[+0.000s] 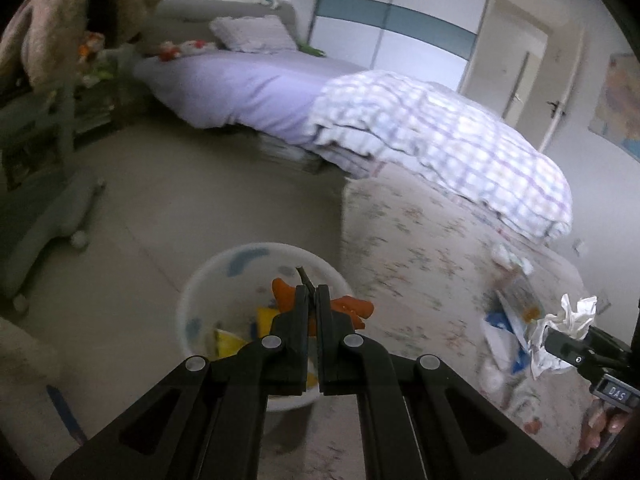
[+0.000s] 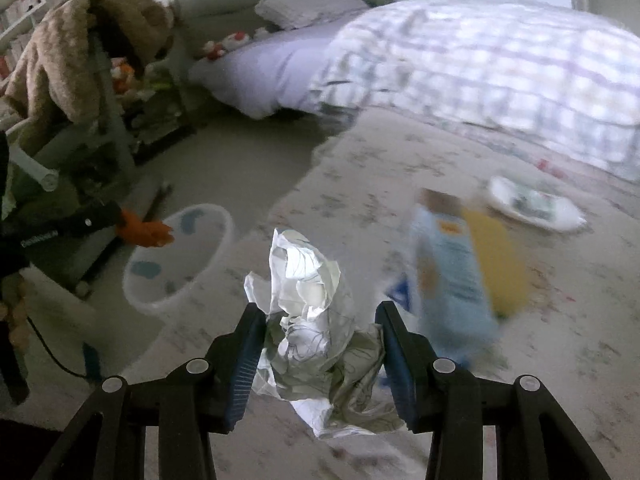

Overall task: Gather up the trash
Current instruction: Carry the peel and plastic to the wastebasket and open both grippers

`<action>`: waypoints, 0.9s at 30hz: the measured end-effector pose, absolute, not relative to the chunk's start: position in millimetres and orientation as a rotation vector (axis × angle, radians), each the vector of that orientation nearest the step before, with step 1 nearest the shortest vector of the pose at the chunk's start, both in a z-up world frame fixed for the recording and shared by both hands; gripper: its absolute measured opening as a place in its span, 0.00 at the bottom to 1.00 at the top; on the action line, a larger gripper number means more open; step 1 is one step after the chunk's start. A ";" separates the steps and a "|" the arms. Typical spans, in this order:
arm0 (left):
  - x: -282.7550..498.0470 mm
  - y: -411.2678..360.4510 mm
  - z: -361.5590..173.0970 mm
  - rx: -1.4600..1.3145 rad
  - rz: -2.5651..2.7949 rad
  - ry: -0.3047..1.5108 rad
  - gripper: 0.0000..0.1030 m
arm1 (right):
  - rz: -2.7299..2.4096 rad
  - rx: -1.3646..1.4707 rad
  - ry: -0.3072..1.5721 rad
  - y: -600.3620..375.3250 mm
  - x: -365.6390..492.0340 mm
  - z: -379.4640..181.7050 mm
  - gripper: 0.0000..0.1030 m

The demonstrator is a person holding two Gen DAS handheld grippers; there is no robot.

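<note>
My left gripper is shut on an orange peel and holds it over the white bin on the floor, which holds yellow and orange scraps. In the right wrist view the same peel hangs at the bin's rim. My right gripper holds a crumpled white paper between its fingers, above the floral bed cover. The paper also shows in the left wrist view. A blue and yellow carton lies just right of the paper.
A white wrapper and a small red scrap lie further on the bed. A checked duvet is piled behind. A chair with a brown coat and a grey chair base stand left of the bin.
</note>
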State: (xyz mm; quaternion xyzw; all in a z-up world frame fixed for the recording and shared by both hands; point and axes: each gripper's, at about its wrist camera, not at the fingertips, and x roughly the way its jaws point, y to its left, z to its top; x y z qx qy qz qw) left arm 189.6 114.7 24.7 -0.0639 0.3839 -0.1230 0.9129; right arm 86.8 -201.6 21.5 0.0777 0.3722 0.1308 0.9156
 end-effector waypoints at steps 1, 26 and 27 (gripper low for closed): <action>191.9 118.3 22.7 -0.133 -0.237 0.795 0.04 | 0.276 0.161 0.765 -195.9 92.0 21.7 0.49; 193.0 193.6 12.8 -0.214 0.133 0.963 0.95 | 0.391 0.221 0.949 -60.5 212.0 -7.2 0.49; 192.2 195.5 14.1 -0.210 0.133 0.959 0.95 | 0.391 0.220 0.955 -56.4 215.4 -7.8 0.49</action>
